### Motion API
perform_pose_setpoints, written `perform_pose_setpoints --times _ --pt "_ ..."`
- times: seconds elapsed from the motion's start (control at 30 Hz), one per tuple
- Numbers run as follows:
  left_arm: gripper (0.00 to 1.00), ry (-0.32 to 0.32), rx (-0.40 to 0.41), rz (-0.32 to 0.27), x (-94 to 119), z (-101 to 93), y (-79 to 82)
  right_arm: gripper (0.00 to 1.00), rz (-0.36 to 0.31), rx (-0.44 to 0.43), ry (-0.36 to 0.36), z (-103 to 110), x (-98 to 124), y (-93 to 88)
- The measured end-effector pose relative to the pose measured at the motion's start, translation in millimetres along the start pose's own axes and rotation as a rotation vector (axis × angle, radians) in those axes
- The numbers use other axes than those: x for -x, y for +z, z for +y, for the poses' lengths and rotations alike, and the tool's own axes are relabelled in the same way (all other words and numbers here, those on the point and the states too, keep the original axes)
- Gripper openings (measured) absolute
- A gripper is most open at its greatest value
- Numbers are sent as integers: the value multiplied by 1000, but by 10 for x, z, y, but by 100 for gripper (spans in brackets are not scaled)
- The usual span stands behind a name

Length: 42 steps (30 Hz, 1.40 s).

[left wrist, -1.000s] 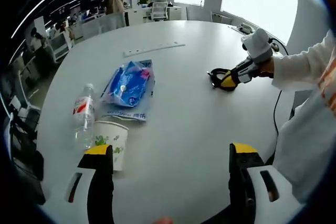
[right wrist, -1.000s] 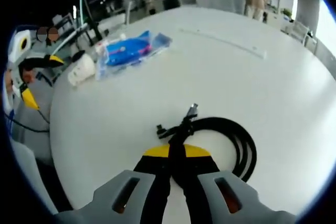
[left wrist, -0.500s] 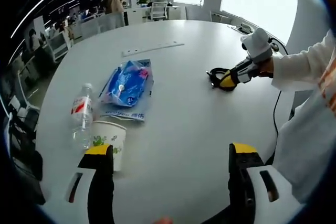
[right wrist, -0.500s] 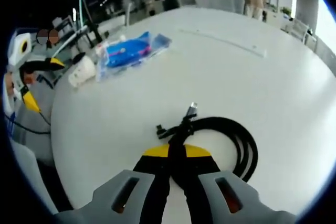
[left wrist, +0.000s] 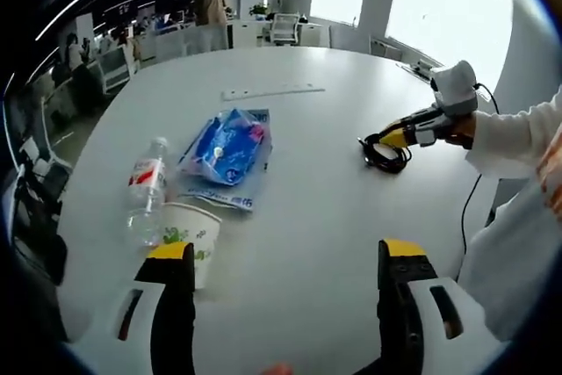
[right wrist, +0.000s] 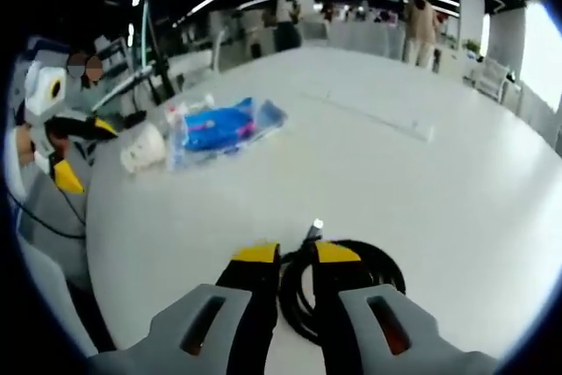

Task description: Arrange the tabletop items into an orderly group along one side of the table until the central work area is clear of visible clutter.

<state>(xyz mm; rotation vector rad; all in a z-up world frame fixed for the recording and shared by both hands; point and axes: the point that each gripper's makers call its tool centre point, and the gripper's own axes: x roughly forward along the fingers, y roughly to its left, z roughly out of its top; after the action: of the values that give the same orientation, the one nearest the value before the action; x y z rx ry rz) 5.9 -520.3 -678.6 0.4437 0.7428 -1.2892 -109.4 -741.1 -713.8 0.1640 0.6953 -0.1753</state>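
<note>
An open office with ceiling light strips, desks and a few people standing far off surrounds a large white round table (left wrist: pixel 299 208).

In the left gripper view, the left gripper (left wrist: pixel 285 256) hovers low over the near edge of the table, its yellow-tipped jaws spread wide with nothing between them. Just ahead of its left jaw a paper cup (left wrist: pixel 189 236) lies on its side, and a clear water bottle (left wrist: pixel 147 191) with a red label lies just beside it, seemingly touching. A blue plastic bag (left wrist: pixel 226 147) lies flat next to the bottle, partly over a paper sheet. Farther back a thin white strip (left wrist: pixel 272 91) rests on the table.

Well apart, to the right, the right gripper (left wrist: pixel 399 136) reaches in from a white sleeve (left wrist: pixel 514 133) and meets a black coiled cable (left wrist: pixel 385 154). In the right gripper view, its jaws (right wrist: pixel 296 256) stand nearly closed around a strand of the cable (right wrist: pixel 347 283); whether the coil is lifted off the table is hard to tell. The cup (right wrist: pixel 142 147), bag (right wrist: pixel 215 129) and strip (right wrist: pixel 369 114) lie beyond it.
</note>
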Motion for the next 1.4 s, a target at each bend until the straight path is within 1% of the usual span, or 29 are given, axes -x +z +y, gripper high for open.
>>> perform_pose_setpoints --times 0.13,0.23,0.27,0.3,0.33,0.37,0.4,0.47,0.5,0.53,0.6,0.63,0.67,0.73,0.77,0.83,0.9,0.97,1.0,1.1,1.13,1.17,1.23,1.3,1.33,1.4 --pt "88 8 -2 -1 -4 17 11 13 -45 16 20 30 76 199" --pt "88 8 -3 -4 5 15 20 15 -70 18 34 46 132 346" --pt "87 11 -6 -6 13 16 23 17 -82 16 43 59 147 400" --pt "88 12 -7 -9 20 15 26 21 -112 17 73 109 167 508" --pt "87 14 -5 -13 28 16 24 27 -123 15 88 136 180 563" --pt "87 14 -2 -17 33 16 21 31 -125 15 96 150 196 607" --pt "87 13 6 -23 42 14 18 34 -133 25 117 187 223 686" --pt "89 25 18 -34 52 38 17 40 -147 33 171 282 262 800" --pt "92 42 23 -45 67 69 23 42 -162 52 173 288 301 888" --pt "92 45 27 -50 79 75 24 42 -179 88 184 304 347 985" --pt "91 34 39 -58 109 64 31 43 -188 105 206 329 409 1098" --pt "91 29 44 -60 116 58 30 45 -213 134 234 352 448 1207" --pt "92 29 43 -60 125 51 28 47 -225 143 245 353 466 1254" --pt "91 36 38 -55 139 52 17 50 -212 156 235 287 503 1329" --pt "91 36 38 -53 146 54 13 50 -215 180 233 256 539 1399" --pt "91 39 43 -58 164 54 15 48 -226 192 234 220 597 1518" --pt "91 41 48 -61 165 56 5 48 -236 210 233 181 661 1674" --pt "90 44 50 -61 158 71 3 48 -278 230 223 148 712 1842" --pt "90 45 52 -61 150 79 -1 47 -294 225 229 145 748 1933" --pt "90 46 56 -68 138 80 14 47 -316 231 247 171 809 2102" --pt "89 44 58 -70 138 68 22 48 -325 249 253 185 828 2151" --pt "89 37 61 -69 127 49 22 48 -344 289 266 219 865 2221" --pt "89 30 59 -59 107 24 7 47 -359 318 270 216 904 2298" --pt "88 31 55 -52 103 19 0 46 -356 326 265 189 917 2336" --pt "88 30 56 -52 103 22 6 46 -358 324 267 172 933 2363" --pt "87 31 77 -70 94 34 59 45 -361 306 274 147 921 2394"
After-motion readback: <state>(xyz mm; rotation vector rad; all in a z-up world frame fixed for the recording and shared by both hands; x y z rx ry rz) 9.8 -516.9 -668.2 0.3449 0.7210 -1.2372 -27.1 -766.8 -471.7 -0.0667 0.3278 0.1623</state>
